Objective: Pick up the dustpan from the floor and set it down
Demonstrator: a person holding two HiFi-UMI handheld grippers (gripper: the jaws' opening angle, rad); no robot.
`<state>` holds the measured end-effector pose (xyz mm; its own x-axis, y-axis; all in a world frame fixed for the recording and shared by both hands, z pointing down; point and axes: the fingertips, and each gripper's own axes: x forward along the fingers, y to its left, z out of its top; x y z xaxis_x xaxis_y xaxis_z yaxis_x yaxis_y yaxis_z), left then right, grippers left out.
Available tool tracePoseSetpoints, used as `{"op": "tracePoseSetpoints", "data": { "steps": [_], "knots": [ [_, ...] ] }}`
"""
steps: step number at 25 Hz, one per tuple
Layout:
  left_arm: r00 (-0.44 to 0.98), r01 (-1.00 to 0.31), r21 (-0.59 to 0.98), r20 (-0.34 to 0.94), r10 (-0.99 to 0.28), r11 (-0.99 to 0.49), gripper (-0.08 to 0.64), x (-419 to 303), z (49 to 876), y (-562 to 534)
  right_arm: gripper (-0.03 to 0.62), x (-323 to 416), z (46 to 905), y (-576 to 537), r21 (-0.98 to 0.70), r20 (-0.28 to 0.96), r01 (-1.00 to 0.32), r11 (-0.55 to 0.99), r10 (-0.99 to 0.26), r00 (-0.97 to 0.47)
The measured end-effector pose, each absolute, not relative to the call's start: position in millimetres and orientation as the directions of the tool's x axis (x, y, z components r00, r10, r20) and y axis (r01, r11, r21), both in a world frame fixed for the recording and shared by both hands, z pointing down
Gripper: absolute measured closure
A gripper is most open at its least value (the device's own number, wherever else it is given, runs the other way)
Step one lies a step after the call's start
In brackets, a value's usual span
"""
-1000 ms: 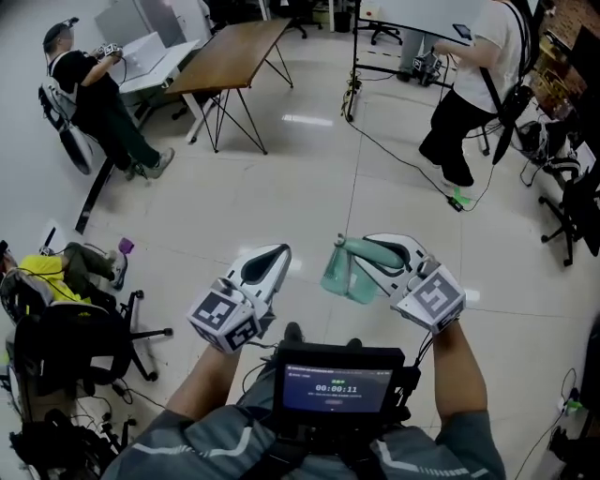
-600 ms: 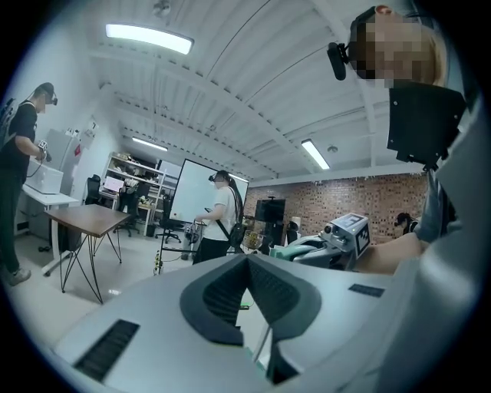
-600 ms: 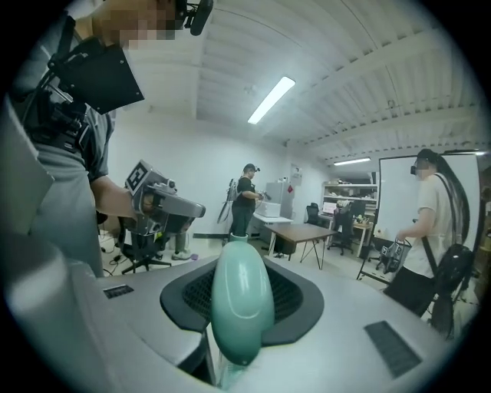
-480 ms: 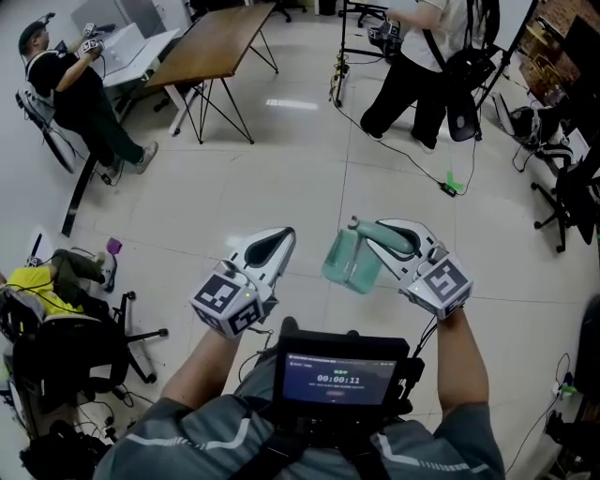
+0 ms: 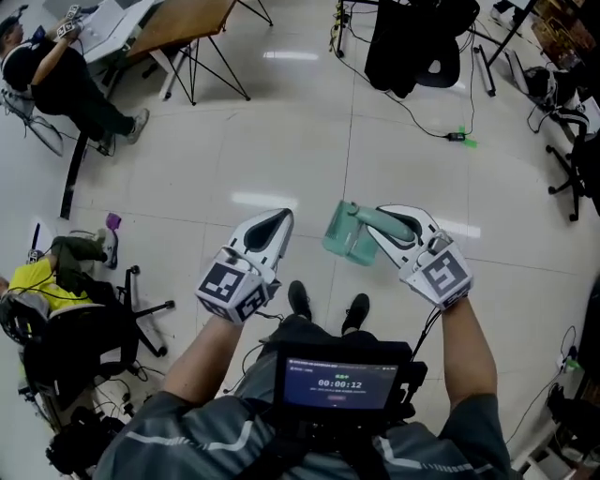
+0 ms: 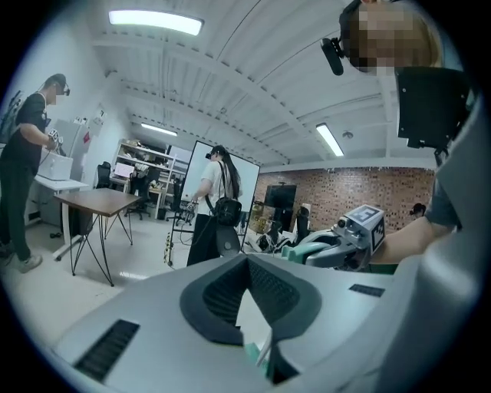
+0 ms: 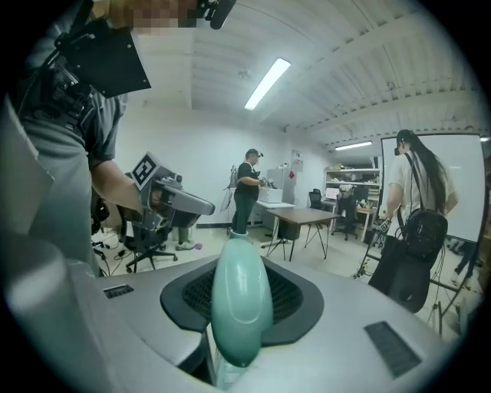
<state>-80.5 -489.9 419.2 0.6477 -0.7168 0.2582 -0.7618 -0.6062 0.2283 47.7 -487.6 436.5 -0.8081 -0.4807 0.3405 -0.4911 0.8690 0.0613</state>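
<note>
Both claws closed: left claw (image 5: pixel 280 218) empty, right claw (image 5: pixel 379 215) on dustpan (image 5: pixel 344 241) handle; head view shows pan

The tiled floor (image 5: pixel 281 141) lies bare across the middle, past the two shoes (image 5: pixel 300 300) — wide room ahead. Between the left gripper (image 5: pixel 281 218) and the dustpan (image 5: pixel 345 234) there is only a narrow gap. At near left an office chair (image 5: pixel 75 347) piled with gear blocks the way, with a seated person (image 5: pixel 56 75) and a table (image 5: pixel 183 19) farther off. Far right, a cable (image 5: pixel 403 106) trails to a green plug (image 5: pixel 461 139) below a standing person (image 5: pixel 412 37) — more chairs (image 5: pixel 574 150) line the right edge.
</note>
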Motion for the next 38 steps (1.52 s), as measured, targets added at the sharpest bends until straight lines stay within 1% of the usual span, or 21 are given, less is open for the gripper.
{"op": "tracePoseSetpoints", "data": {
  "steps": [3, 5, 11, 15, 18, 23, 26, 29, 34, 38],
  "knots": [
    [0.657, -0.754, 0.245, 0.311, -0.687, -0.61, 0.526, -74.7, 481.1, -513.3, 0.468, 48.6, 499.8, -512.0, 0.056, 0.38, -0.487, 0.872, -0.469, -0.797],
    [0.653, -0.755, 0.229, 0.337, -0.678, -0.614, 0.526, -71.1, 526.2, -527.1, 0.469, 49.5, 546.1, -523.6, 0.048, 0.401, -0.487, 0.872, -0.464, -0.79],
    [0.655, -0.748, 0.241, 0.416, -0.631, -0.619, 0.526, -39.4, 679.9, -567.6, 0.469, 66.1, 719.8, -562.1, -0.019, 0.463, -0.475, 0.88, -0.413, -0.784],
    [0.665, -0.737, 0.262, 0.448, -0.598, -0.623, 0.526, -30.4, 740.1, -574.4, 0.469, 67.9, 782.5, -576.9, -0.018, 0.475, -0.495, 0.869, -0.428, -0.769],
    [0.66, -0.741, 0.284, 0.474, -0.583, -0.609, 0.526, -34.0, 781.7, -567.8, 0.469, 59.9, 824.2, -575.0, -0.012, 0.493, -0.484, 0.875, -0.416, -0.764],
    [0.673, -0.726, 0.305, 0.501, -0.544, -0.617, 0.526, -28.2, 818.8, -553.4, 0.468, 57.0, 862.9, -565.7, -0.013, 0.513, -0.478, 0.878, -0.404, -0.757],
    [0.693, -0.71, 0.338, 0.492, -0.527, -0.618, 0.526, -22.6, 830.5, -545.2, 0.465, 60.7, 885.2, -554.2, -0.008, 0.545, -0.477, 0.879, -0.396, -0.739],
    [0.702, -0.7, 0.363, 0.509, -0.498, -0.615, 0.526, -13.8, 843.3, -535.9, 0.465, 67.1, 907.5, -538.5, -0.026, 0.576, -0.476, 0.879, -0.376, -0.726],
    [0.708, -0.69, 0.358, 0.516, -0.483, -0.629, 0.526, -3.2, 849.4, -534.5, 0.465, 70.8, 916.5, -527.3, -0.052, 0.588, -0.466, 0.883, -0.35, -0.729],
    [0.701, -0.697, 0.348, 0.512, -0.496, -0.627, 0.526, -3.8, 849.9, -533.7, 0.466, 69.7, 920.3, -516.0, -0.104, 0.605, -0.488, 0.867, -0.334, -0.723]
  ]
}}
